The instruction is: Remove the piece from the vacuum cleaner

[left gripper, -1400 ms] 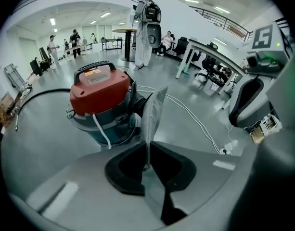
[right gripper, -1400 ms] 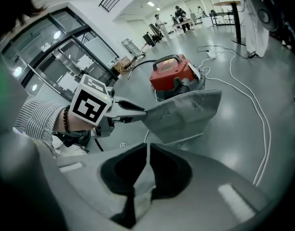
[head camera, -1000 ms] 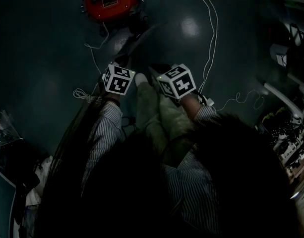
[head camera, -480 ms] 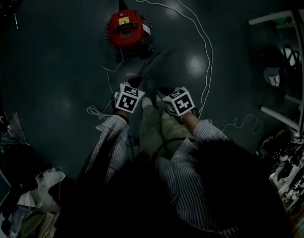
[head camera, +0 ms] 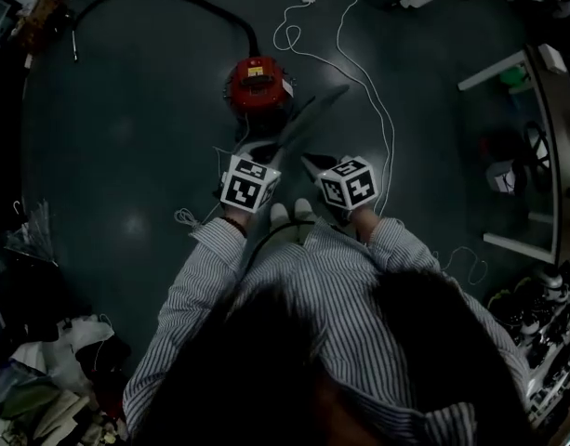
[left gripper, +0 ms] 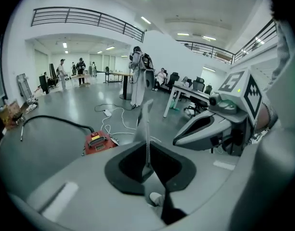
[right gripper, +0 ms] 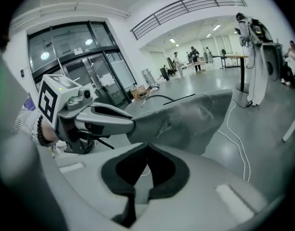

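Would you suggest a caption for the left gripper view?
Left gripper shut on the grey piece, red vacuum cleaner on the floor beyond.

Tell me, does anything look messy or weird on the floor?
Yes. A white cable snakes in loose loops across the floor, right beside the red vacuum cleaner. Someone could trip on it. A heap of clutter is also piled at the left edge.

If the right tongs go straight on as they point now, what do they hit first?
Probably the grey piece held in the left tongs, lying across that line; depth is unclear.
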